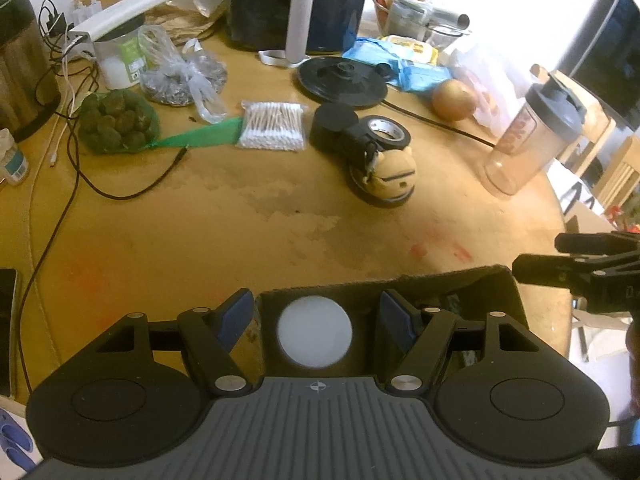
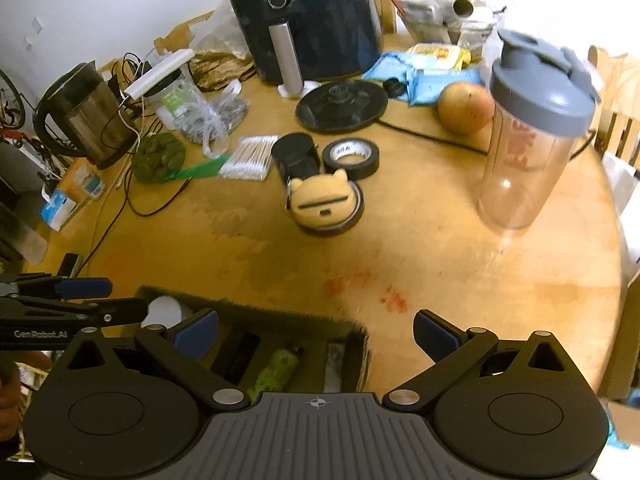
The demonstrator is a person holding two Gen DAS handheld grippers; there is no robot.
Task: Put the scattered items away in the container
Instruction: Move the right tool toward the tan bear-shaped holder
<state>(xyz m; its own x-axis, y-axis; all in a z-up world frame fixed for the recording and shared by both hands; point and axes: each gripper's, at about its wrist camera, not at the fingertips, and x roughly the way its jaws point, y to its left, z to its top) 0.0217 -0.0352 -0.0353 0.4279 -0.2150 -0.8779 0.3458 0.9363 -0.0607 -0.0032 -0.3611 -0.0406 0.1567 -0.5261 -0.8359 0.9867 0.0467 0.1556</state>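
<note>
The round wooden table (image 2: 460,272) carries the dark air fryer (image 2: 316,12) at the back, then the kettle (image 2: 86,116) on the far left, the clear shaker bottle (image 2: 528,148) on the right, and the dark container (image 2: 352,332) at the near edge. In the middle lie a pack of cotton swabs (image 1: 272,126), a roll of black tape (image 2: 351,156) and a small yellow cat-shaped item (image 2: 322,200), all close together and well apart from the container. The left gripper (image 1: 316,316) has its jaws wide over a white round disc (image 1: 315,332) in the container, not touching it. The right gripper (image 2: 316,334) is also wide and holds nothing. Only the right wrist view shows a green item (image 2: 276,368) inside the container.
</note>
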